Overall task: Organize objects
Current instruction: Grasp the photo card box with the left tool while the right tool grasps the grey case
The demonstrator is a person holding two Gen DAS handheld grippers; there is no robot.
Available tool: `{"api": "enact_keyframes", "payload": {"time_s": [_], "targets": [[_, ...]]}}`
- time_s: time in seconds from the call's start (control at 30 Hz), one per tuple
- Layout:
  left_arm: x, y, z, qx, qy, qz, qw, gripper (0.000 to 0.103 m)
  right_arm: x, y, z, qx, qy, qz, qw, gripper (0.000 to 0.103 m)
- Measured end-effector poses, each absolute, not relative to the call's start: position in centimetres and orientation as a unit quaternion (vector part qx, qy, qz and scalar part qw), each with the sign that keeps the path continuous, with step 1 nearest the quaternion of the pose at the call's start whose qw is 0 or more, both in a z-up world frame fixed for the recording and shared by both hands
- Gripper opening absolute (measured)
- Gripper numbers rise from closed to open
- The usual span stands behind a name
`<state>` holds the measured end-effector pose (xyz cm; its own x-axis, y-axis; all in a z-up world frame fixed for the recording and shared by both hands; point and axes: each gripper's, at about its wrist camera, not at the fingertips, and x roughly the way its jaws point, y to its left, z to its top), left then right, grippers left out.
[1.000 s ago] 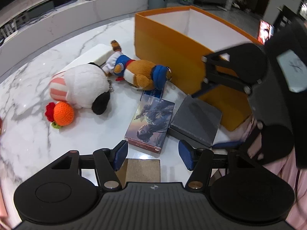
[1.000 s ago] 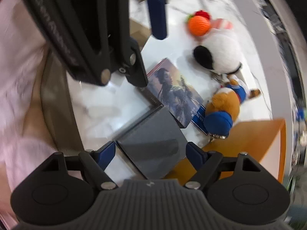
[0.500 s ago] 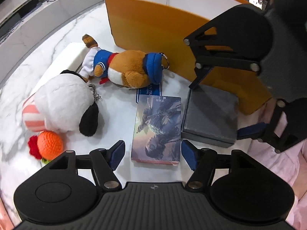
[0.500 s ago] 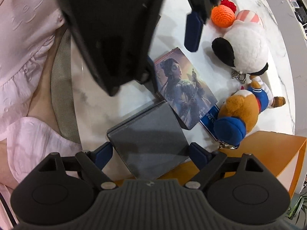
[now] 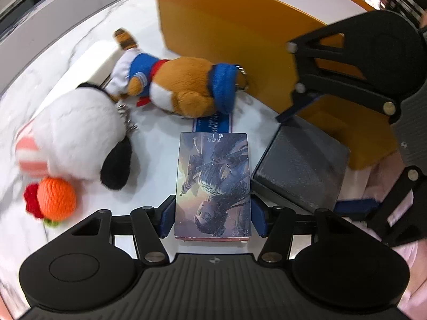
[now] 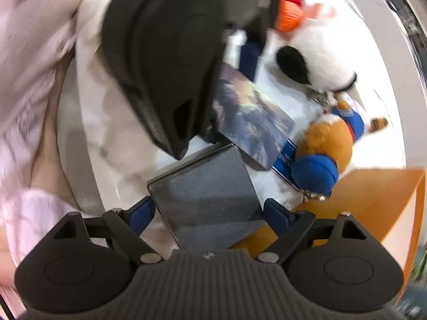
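An illustrated book (image 5: 213, 181) (image 6: 256, 125) lies flat on the white marble table (image 5: 154, 165). My left gripper (image 5: 213, 218) points down over the book's near end. Its jaws are closing, and the blue pads (image 5: 168, 218) touch the book's long edges. To the right lies a grey box (image 5: 301, 165) (image 6: 208, 194), against the orange bin (image 5: 240, 40) (image 6: 373, 200). My right gripper (image 6: 209, 213) (image 5: 320, 157) straddles the grey box, open, one finger at each side.
A brown bear plush with a blue hat (image 5: 186, 88) (image 6: 325, 138) lies beyond the book, on a blue card (image 5: 213, 125). A white dog plush (image 5: 77, 133) and an orange crochet ball (image 5: 54, 197) lie to the left. A person's pink sleeve (image 6: 32, 53) is at the table's edge.
My left gripper came forward and down until the book sat between its fingers, and its jaws narrowed onto it. The right gripper stayed over the grey box.
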<state>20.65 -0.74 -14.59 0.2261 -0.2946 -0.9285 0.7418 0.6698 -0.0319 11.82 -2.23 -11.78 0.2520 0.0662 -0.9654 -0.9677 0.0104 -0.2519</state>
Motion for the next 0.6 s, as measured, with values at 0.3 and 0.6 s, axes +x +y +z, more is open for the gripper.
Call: {"api": "enact_keyframes", "payload": {"time_s": [0.3, 0.6], "targets": [[19.4, 3.3, -11.2, 0.109, 0.514, -0.267, 0.808, 0.066, 12.9, -2.9, -7.3, -0.370, 0.459, 0.426, 0.686, 0.017], [18.0, 5.1, -8.2, 0.064, 0.500, -0.208, 0.838, 0.066, 12.8, -4.7, -8.4, -0.343, 0.470, 0.431, 0.690, 0.041]]}}
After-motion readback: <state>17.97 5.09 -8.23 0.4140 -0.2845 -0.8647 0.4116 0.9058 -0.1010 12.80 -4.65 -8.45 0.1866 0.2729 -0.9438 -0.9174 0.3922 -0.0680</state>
